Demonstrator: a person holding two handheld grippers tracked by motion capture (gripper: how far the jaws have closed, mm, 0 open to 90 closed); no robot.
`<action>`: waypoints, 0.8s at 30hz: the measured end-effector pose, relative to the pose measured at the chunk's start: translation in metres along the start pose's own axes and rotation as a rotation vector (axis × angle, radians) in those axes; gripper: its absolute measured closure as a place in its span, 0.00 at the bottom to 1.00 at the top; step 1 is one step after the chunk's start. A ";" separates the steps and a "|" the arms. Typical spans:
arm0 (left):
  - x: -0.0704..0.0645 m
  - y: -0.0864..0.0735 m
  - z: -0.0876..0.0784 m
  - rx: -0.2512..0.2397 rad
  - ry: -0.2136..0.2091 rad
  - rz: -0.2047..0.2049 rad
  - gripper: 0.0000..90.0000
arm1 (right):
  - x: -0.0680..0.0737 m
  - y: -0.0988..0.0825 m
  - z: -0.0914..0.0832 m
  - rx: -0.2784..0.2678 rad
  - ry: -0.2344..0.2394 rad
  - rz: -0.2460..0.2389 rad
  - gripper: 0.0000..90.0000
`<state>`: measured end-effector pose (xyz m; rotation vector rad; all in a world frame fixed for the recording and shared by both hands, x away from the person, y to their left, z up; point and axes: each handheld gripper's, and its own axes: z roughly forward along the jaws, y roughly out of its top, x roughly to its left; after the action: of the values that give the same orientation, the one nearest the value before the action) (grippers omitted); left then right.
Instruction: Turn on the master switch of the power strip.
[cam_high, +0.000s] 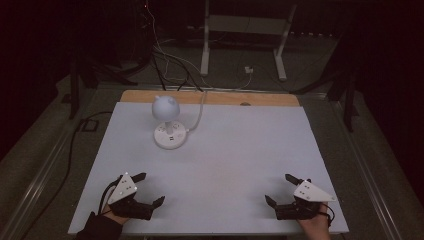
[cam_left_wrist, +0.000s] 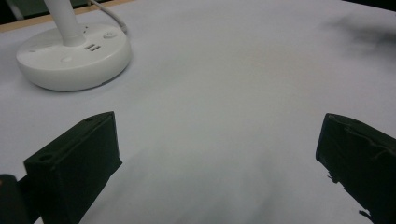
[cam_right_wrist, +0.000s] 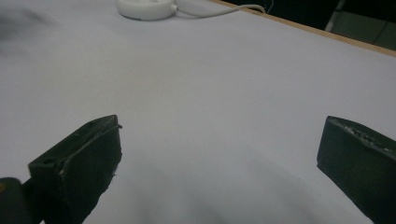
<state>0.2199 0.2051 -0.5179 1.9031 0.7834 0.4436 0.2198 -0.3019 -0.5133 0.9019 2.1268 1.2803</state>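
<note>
While both grippers' jaws gape empty (near edge), the lamp (cam_high: 168, 122) stands well beyond them.

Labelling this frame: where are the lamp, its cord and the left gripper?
lamp (cam_high: 170, 136), high view, round base.
cord (cam_high: 199, 114), high view, mid-length.
left gripper (cam_high: 150, 188), high view, between open jaws.

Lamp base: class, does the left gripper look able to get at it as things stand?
Probably yes. The left gripper is open, and bare white table lies between it and the lamp base.
</note>
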 end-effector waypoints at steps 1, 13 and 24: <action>0.000 0.000 0.000 0.003 -0.001 0.000 0.00 | 0.000 0.000 0.000 0.000 0.000 0.000 0.00; -0.003 0.001 0.002 0.032 -0.003 0.010 0.00 | 0.000 0.003 -0.003 -0.020 -0.010 -0.001 0.00; -0.008 0.004 0.005 0.034 -0.020 0.013 0.00 | 0.003 0.005 -0.005 -0.038 -0.013 0.003 0.00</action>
<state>0.2185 0.1949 -0.5162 1.9421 0.7699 0.4218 0.2158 -0.3005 -0.5069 0.8958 2.0850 1.3087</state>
